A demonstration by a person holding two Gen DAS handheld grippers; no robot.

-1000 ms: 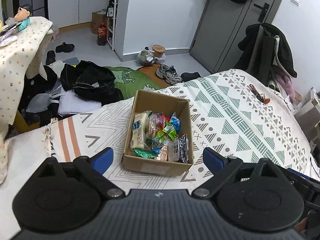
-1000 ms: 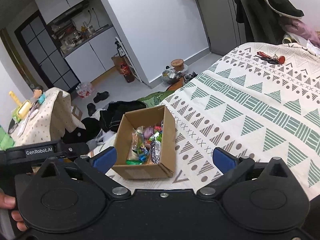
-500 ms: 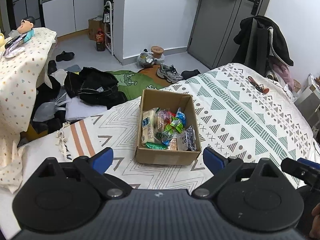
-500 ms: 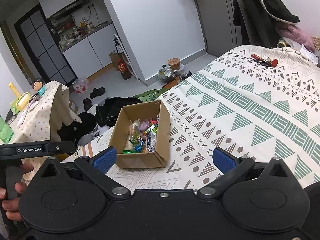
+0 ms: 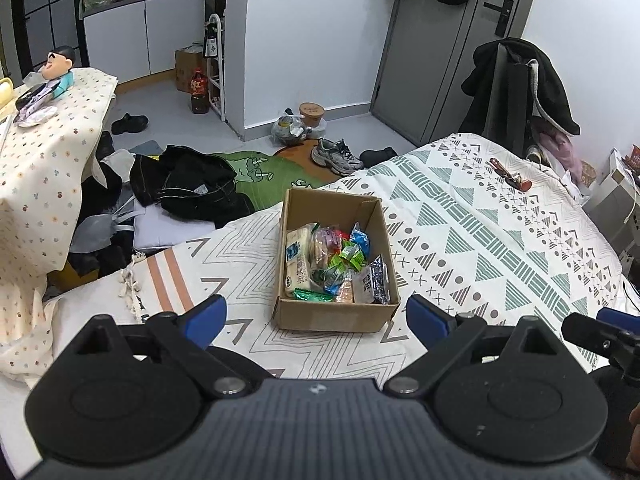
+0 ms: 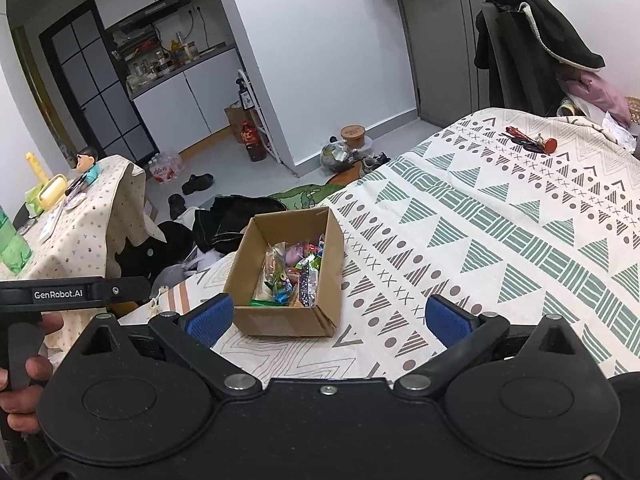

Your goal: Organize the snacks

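An open cardboard box (image 5: 368,216) sits on the patterned bed cover, holding several wrapped snacks (image 5: 334,266): a pale biscuit pack, green and blue sweets, a dark foil packet. My left gripper (image 5: 316,320) hovers open just short of the box's near wall, nothing between its blue pads. In the right wrist view the same box (image 6: 332,276) lies ahead and left of centre, with the snacks (image 6: 290,278) inside. My right gripper (image 6: 326,318) is open and empty, held back from the box.
The bed cover (image 5: 500,232) stretches right, with a small red-handled item (image 5: 510,174) far on it. Beyond the bed's edge lie dark clothes (image 5: 188,184), shoes (image 5: 336,156) and a cloth-covered table (image 5: 44,152). A hand (image 6: 20,380) holds the left tool's handle.
Both grippers have drawn back and risen from the box, so it looks smaller and farther. Their jaws stay open. The box and snacks have not moved.
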